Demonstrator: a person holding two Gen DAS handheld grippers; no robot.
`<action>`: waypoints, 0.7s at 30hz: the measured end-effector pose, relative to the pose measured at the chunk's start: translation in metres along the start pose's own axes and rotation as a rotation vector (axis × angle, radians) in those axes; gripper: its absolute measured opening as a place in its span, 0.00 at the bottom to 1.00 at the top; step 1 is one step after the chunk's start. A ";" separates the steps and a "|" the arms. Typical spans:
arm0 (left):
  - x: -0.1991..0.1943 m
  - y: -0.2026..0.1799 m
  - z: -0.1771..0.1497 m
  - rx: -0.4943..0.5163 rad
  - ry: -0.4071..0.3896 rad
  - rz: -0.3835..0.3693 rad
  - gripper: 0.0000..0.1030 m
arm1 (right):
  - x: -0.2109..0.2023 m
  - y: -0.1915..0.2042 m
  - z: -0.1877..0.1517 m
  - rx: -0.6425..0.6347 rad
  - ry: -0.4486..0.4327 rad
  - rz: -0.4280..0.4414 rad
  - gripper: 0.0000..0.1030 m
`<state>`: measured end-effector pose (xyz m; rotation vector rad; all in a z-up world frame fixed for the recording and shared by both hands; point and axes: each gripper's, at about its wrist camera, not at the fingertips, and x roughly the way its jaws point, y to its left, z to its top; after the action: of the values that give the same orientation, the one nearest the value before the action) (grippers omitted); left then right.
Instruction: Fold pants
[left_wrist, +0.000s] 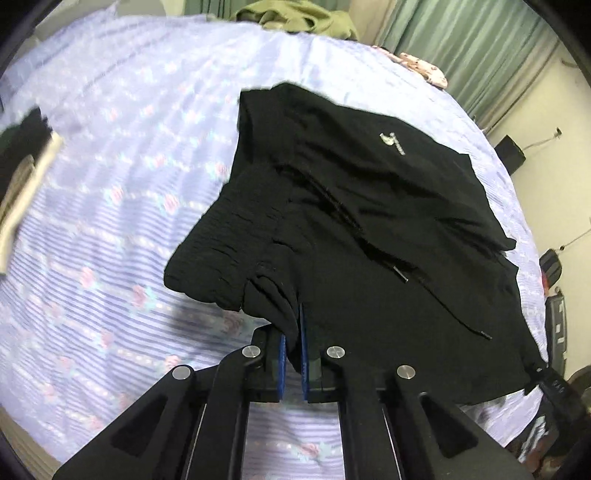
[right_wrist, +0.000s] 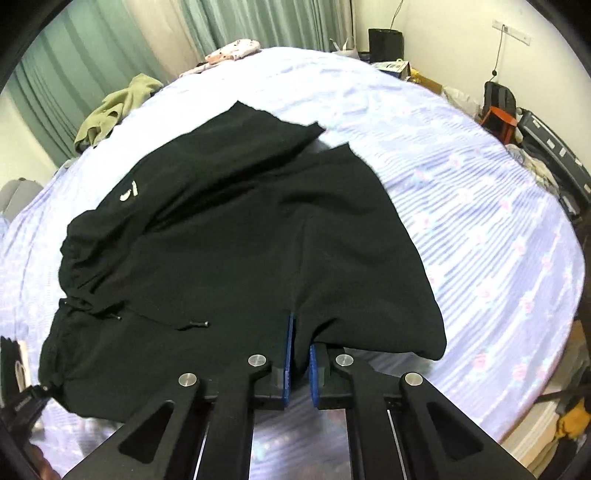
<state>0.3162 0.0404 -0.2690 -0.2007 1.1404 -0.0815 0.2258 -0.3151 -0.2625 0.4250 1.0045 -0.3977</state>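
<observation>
Bed (left_wrist: 110, 221) with the lilac striped floral sheet filled both views. Your black pants (left_wrist: 369, 221) lay spread across it, legs running away from you toward the far side, waistband end nearest the grippers and lifted off the sheet where you had it pinched.

Left gripper (left_wrist: 291, 332) — blue pads clamped on a bunched fold of the elastic waistband at the pants' left corner, fabric squeezed between them. Right gripper (right_wrist: 300, 339) — pads also closed on black fabric, at the near edge toward the pants' right side, cloth draping down past it.

Olive green garment (right_wrist: 110, 110) was heaped at the bed's far edge by the green curtains (right_wrist: 92, 55), well apart from the pants. Pink patterned cloth (right_wrist: 232, 50) sat at the far end of the bed.

Small white logo (left_wrist: 391, 140) showed on the upper leg. Drawstring (left_wrist: 402, 277) lay loose across the front, its tipped ends resting on the fabric between your two grippers.
</observation>
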 end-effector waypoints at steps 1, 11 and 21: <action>-0.004 -0.001 0.000 0.011 0.000 0.006 0.07 | -0.006 -0.001 0.000 0.000 -0.001 0.004 0.07; -0.033 0.000 -0.003 0.068 0.062 -0.015 0.07 | -0.054 -0.001 -0.009 0.043 0.013 -0.067 0.06; -0.051 0.002 0.007 0.071 0.085 -0.047 0.07 | -0.087 0.010 0.002 0.056 -0.027 -0.141 0.06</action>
<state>0.3016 0.0515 -0.2209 -0.1619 1.2156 -0.1735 0.1907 -0.2971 -0.1840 0.3994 1.0023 -0.5584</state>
